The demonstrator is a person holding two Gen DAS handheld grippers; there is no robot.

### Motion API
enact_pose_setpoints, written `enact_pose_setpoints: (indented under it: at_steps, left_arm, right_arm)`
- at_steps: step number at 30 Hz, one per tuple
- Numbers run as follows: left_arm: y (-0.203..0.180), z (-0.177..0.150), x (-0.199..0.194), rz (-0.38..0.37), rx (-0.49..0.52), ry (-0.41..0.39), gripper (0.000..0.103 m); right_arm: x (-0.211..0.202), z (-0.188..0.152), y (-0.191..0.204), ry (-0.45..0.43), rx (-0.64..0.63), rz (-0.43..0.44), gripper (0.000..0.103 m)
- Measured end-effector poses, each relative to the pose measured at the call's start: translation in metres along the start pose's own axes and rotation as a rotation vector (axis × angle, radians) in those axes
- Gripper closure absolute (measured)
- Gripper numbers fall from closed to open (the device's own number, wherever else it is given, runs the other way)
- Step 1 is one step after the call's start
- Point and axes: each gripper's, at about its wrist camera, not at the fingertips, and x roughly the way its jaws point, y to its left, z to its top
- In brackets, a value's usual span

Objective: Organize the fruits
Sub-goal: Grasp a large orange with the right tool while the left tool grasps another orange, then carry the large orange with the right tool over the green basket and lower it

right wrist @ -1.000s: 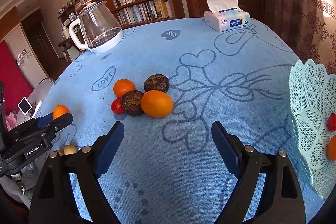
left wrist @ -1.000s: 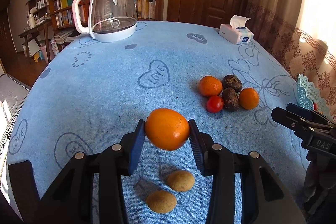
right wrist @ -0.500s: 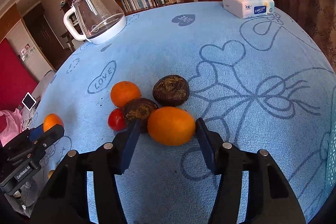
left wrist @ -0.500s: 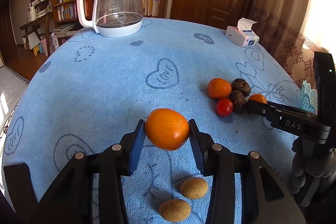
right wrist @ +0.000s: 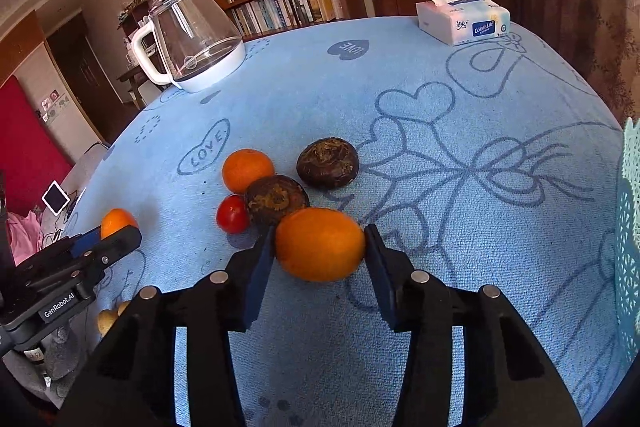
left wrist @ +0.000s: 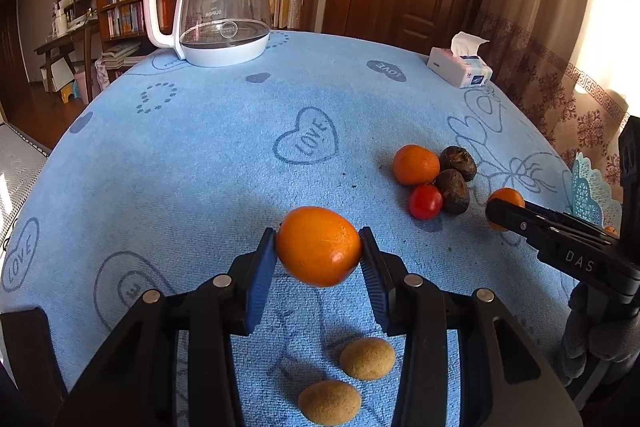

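Note:
My left gripper (left wrist: 319, 259) is shut on an orange (left wrist: 319, 246) and holds it above the blue cloth. My right gripper (right wrist: 320, 247) is shut on a second orange (right wrist: 319, 243) lifted just off the cloth; it also shows in the left wrist view (left wrist: 505, 199). Behind it lie a smaller orange (right wrist: 248, 170), a red tomato (right wrist: 233, 213) and two dark brown fruits (right wrist: 277, 199) (right wrist: 328, 163). Two tan kiwis (left wrist: 367, 358) (left wrist: 329, 402) lie under my left gripper. A pale mesh basket (right wrist: 629, 227) is at the right edge.
A glass kettle (left wrist: 222, 3) stands at the far left of the table (left wrist: 200, 147). A tissue box (right wrist: 464, 17) sits at the far right. Bookshelves and a wooden door stand behind the table.
My right gripper moved in on the fruit cluster, closed on the large orange and lifted it slightly. My left gripper kept its orange and drifted forward a little.

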Motion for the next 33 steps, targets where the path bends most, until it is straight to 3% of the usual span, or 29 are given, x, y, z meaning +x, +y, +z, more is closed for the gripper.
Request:
enact_pose_setpoints:
  at_steps: [10,19,33]
  left_arm:
    - [-0.004,-0.004,0.001,-0.022,0.007,-0.010,0.061]
    - [-0.009,-0.006,-0.005,-0.083,0.016,-0.047,0.061]
    - [-0.017,-0.008,-0.007,-0.104,0.047,-0.059,0.061]
  right_arm:
    - [-0.014,-0.005,-0.005,-0.057,0.022,-0.047,0.056]
    - [-0.038,-0.008,0.001,-0.194,-0.032,-0.170,0.056]
    - [-0.063,-0.006,-0.020,-0.298,0.056,-0.233,0.056]
